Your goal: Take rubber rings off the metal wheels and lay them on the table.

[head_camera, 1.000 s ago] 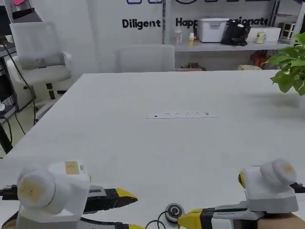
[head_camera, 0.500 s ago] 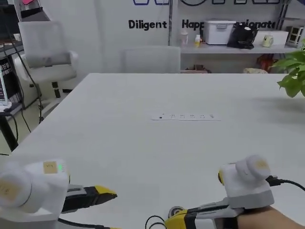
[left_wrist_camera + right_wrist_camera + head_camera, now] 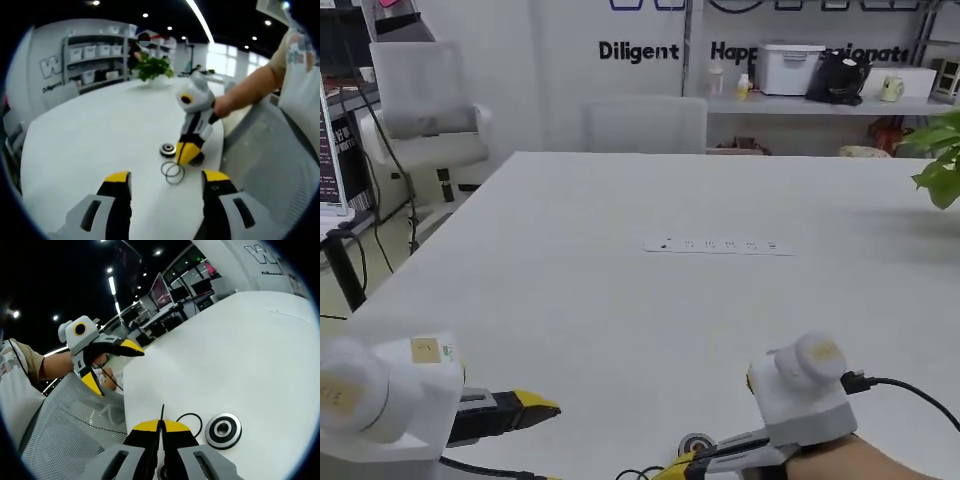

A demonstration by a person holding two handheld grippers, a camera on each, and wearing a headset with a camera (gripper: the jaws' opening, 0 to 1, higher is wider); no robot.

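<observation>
- The left gripper [image 3: 167, 177] is held with jaws apart and nothing between them, above the table [image 3: 90, 135].
- The right gripper [image 3: 160, 429] is closed; a thin black strand pinched at its tips is judged to be a rubber ring [image 3: 162, 412].
- A loose ring [image 3: 190, 421] is laid just beside the metal wheel [image 3: 223, 430].
- Judged partway: one ring down, one not yet released. Whether the wheel is bare cannot be told.

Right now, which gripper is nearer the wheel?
Right. The right gripper, shut on a ring, has its tips just beside the wheel. The left gripper is open and farther back, facing it.
</observation>
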